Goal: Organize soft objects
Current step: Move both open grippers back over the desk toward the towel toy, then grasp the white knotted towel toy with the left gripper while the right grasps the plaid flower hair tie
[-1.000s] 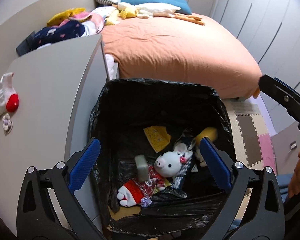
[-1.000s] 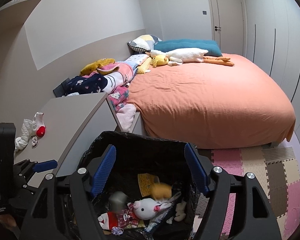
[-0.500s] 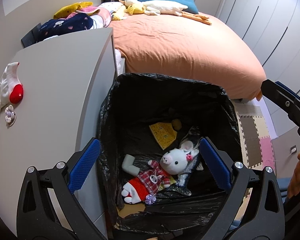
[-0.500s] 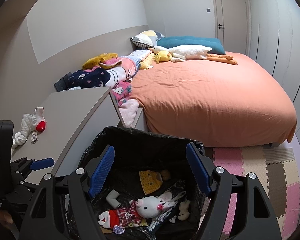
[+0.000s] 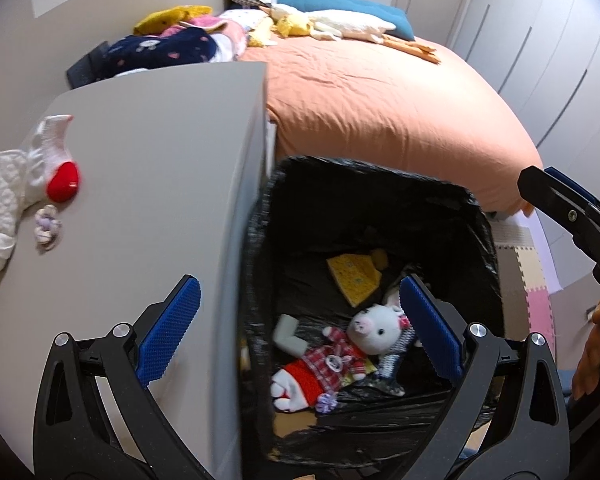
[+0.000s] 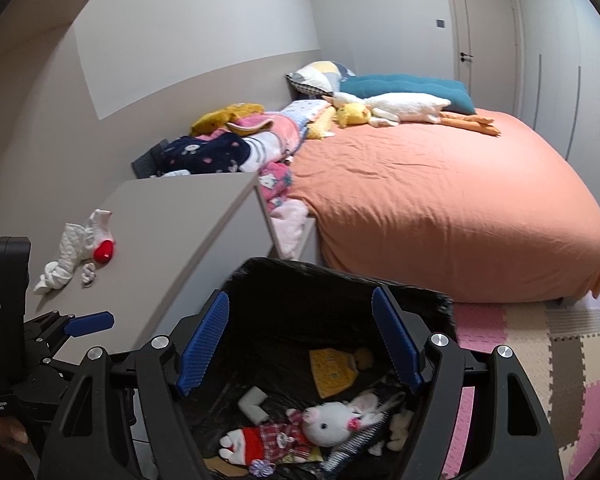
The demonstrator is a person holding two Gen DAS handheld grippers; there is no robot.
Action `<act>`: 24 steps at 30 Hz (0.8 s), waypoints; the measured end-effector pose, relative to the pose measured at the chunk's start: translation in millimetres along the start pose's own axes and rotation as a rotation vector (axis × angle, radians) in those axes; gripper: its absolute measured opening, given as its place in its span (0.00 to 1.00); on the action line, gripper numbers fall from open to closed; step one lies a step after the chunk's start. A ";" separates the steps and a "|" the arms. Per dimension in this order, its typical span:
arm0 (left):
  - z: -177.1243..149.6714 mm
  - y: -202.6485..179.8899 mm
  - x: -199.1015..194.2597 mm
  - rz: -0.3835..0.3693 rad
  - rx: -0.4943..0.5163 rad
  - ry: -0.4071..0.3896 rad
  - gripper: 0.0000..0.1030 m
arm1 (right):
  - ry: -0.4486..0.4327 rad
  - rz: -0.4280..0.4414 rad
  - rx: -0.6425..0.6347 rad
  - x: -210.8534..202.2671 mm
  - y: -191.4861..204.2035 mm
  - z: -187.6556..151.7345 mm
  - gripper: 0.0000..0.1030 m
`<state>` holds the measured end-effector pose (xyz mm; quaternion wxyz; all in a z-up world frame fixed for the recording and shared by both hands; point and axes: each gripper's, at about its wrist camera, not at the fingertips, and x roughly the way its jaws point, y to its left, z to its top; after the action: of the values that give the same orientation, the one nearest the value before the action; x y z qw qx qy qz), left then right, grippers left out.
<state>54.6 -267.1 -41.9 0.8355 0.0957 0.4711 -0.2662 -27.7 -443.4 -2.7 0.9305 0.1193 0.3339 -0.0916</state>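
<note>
A bin lined with a black bag (image 5: 380, 184) (image 6: 340, 280) stands beside a grey cabinet. Inside lie a white pig plush in a red plaid dress (image 5: 340, 348) (image 6: 312, 428), a yellow cloth doll (image 5: 354, 278) (image 6: 332, 372), a grey L-shaped piece (image 5: 288, 334) (image 6: 254, 402) and a striped toy. My left gripper (image 5: 300, 330) hangs open, one finger over the cabinet top and one over the bin. Above the bin my right gripper (image 6: 300, 344) is open and empty. A white sock with a red tip (image 5: 40, 176) (image 6: 84, 248) lies on the cabinet.
The grey cabinet top (image 5: 160, 152) (image 6: 180, 216) also carries a small lilac flower piece (image 5: 48, 224). Behind it are piled clothes (image 6: 236, 140) and an orange bed (image 6: 440, 208) with a plush goose (image 6: 400, 108) and pillows. Foam floor mats (image 6: 540, 352) lie on the right.
Both views have slid left, bringing more of the cabinet top and the sock into sight. The yellow doll and the grey piece that were falling now lie still in the bin.
</note>
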 end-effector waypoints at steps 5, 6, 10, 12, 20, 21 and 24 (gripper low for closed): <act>-2.3 38.4 -9.9 0.046 -0.060 -0.020 0.94 | 0.007 0.048 -0.030 14.4 27.9 4.4 0.73; -3.3 45.2 -11.2 0.054 -0.075 -0.021 0.94 | 0.012 0.057 -0.037 18.5 34.3 5.0 0.73; -7.4 76.2 -15.0 0.079 -0.141 -0.021 0.94 | 0.035 0.088 -0.066 33.6 57.9 6.3 0.73; -8.4 85.4 -16.2 0.088 -0.155 -0.023 0.94 | 0.046 0.100 -0.076 40.2 67.8 6.0 0.73; -13.6 124.4 -21.6 0.124 -0.204 -0.030 0.94 | 0.080 0.143 -0.116 62.7 104.7 4.5 0.73; -13.8 129.5 -22.7 0.130 -0.210 -0.031 0.94 | 0.083 0.148 -0.120 65.4 109.7 4.7 0.73; -13.0 142.7 -24.9 0.140 -0.222 -0.038 0.94 | 0.091 0.162 -0.128 72.3 120.9 5.5 0.73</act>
<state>111.1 -133.1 -41.0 0.8662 0.0303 0.4739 -0.1554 60.8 -336.1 -25.6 0.9244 0.0904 0.3704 0.0108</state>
